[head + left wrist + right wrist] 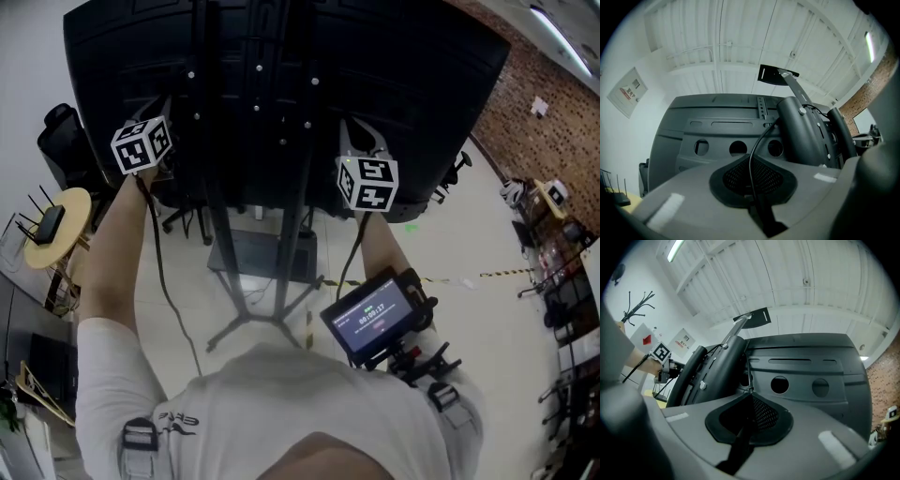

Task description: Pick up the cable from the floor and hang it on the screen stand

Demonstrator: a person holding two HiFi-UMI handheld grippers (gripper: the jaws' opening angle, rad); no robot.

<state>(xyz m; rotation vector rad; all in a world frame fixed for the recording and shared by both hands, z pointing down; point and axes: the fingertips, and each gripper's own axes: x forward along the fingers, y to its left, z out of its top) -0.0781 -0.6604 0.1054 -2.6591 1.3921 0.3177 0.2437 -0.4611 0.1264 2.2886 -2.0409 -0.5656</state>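
Observation:
The big black screen (281, 75) shows its back, mounted on a stand (291, 234) with a splayed base. My left gripper (142, 145) is raised at the screen's left side, and a thin black cable (157, 253) hangs from it towards the floor. In the left gripper view the jaws of my left gripper (752, 187) are shut on the cable (754, 150), which runs up to the stand column (806, 131). My right gripper (367, 183) is raised near the column's right. Its jaws (749, 420) are shut on the cable (749, 380), close to the column (712, 376).
A round wooden table (56, 225) with a router stands at the left, an office chair (66, 131) behind it. Yellow-black tape (497, 274) crosses the floor at the right, below a brick wall (544, 84). A display unit (375, 317) sits on the person's chest.

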